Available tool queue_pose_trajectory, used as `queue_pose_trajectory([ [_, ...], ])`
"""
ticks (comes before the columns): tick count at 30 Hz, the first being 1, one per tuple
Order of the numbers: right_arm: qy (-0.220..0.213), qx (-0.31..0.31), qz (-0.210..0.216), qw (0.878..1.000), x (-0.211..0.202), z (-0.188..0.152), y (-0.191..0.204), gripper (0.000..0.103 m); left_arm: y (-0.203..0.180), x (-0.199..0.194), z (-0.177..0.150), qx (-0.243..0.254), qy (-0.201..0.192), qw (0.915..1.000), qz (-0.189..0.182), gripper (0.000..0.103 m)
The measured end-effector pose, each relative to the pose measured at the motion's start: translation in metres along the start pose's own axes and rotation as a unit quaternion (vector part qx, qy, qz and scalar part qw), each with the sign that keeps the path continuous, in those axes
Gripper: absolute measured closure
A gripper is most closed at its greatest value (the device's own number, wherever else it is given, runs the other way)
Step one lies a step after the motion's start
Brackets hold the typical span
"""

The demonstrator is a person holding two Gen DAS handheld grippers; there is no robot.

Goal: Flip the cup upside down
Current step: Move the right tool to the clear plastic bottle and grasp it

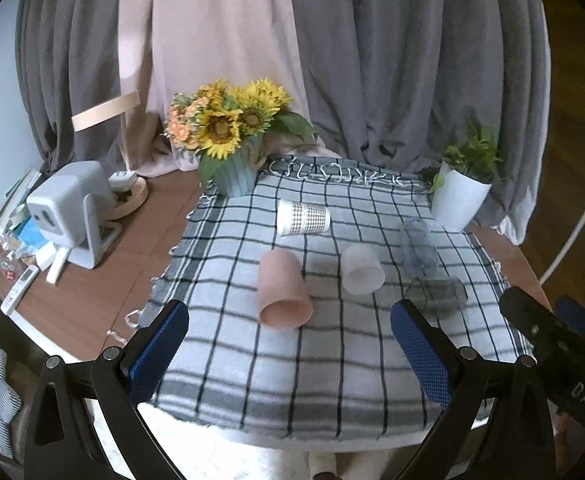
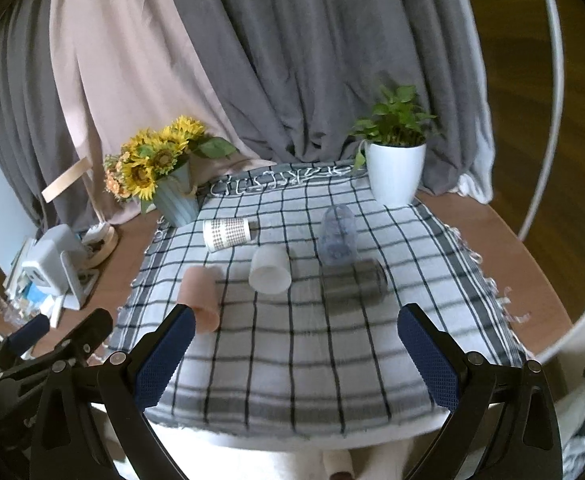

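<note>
Several cups lie on their sides on a checked cloth (image 1: 292, 360): a pink cup (image 1: 282, 290), a white frosted cup (image 1: 362, 270), a patterned paper cup (image 1: 302, 218), a clear bluish cup (image 1: 418, 246) and a dark grey cup (image 1: 436, 294). In the right wrist view they show as pink (image 2: 198, 294), white (image 2: 270, 268), patterned (image 2: 228, 232), clear (image 2: 338, 236) and grey (image 2: 352, 278). My left gripper (image 1: 290, 340) is open and empty, in front of the pink cup. My right gripper (image 2: 294, 344) is open and empty, in front of the grey and white cups.
A sunflower pot (image 1: 232, 140) stands at the cloth's back left and a white plant pot (image 1: 462, 192) at the back right. A grey device (image 1: 68, 208), remotes and clutter sit on the brown table at left. Curtains hang behind.
</note>
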State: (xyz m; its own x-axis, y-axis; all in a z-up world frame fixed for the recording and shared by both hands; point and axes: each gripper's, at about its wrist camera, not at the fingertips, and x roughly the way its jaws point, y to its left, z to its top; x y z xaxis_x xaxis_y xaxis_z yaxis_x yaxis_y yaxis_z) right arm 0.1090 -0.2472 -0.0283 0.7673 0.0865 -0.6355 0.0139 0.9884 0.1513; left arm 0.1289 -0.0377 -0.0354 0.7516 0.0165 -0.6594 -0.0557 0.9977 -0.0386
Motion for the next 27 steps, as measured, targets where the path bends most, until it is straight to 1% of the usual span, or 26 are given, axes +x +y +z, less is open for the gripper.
queue_pose_trajectory([
  [1, 0.001, -0.003, 0.003, 1.000, 0.011, 0.008, -0.006, 0.001, -0.006, 0.009, 0.005, -0.001, 0.001, 1.0000, 0.007, 0.000],
  [6, 0.005, -0.009, 0.009, 1.000, 0.062, 0.043, -0.026, 0.001, -0.027, 0.055, 0.025, -0.018, 0.021, 0.9994, 0.019, 0.000],
  [11, 0.026, -0.007, 0.008, 1.000, 0.117, 0.069, -0.047, 0.001, -0.044, 0.105, 0.043, -0.024, 0.048, 0.9977, 0.042, 0.000],
  [18, 0.075, -0.005, 0.004, 0.997, 0.195, 0.091, -0.064, 0.001, -0.062, 0.175, 0.060, -0.007, 0.094, 0.9942, 0.050, 0.000],
  [20, 0.091, -0.007, -0.001, 0.996, 0.215, 0.093, -0.067, 0.001, -0.066, 0.195, 0.062, -0.003, 0.112, 0.9924, 0.051, 0.000],
  [22, 0.114, -0.007, 0.002, 0.993, 0.236, 0.095, -0.069, 0.002, -0.068, 0.214, 0.065, 0.001, 0.128, 0.9906, 0.050, 0.000],
  [27, 0.161, -0.006, -0.003, 0.987, 0.289, 0.096, -0.074, 0.002, -0.075, 0.252, 0.072, 0.016, 0.153, 0.9862, 0.060, 0.000],
])
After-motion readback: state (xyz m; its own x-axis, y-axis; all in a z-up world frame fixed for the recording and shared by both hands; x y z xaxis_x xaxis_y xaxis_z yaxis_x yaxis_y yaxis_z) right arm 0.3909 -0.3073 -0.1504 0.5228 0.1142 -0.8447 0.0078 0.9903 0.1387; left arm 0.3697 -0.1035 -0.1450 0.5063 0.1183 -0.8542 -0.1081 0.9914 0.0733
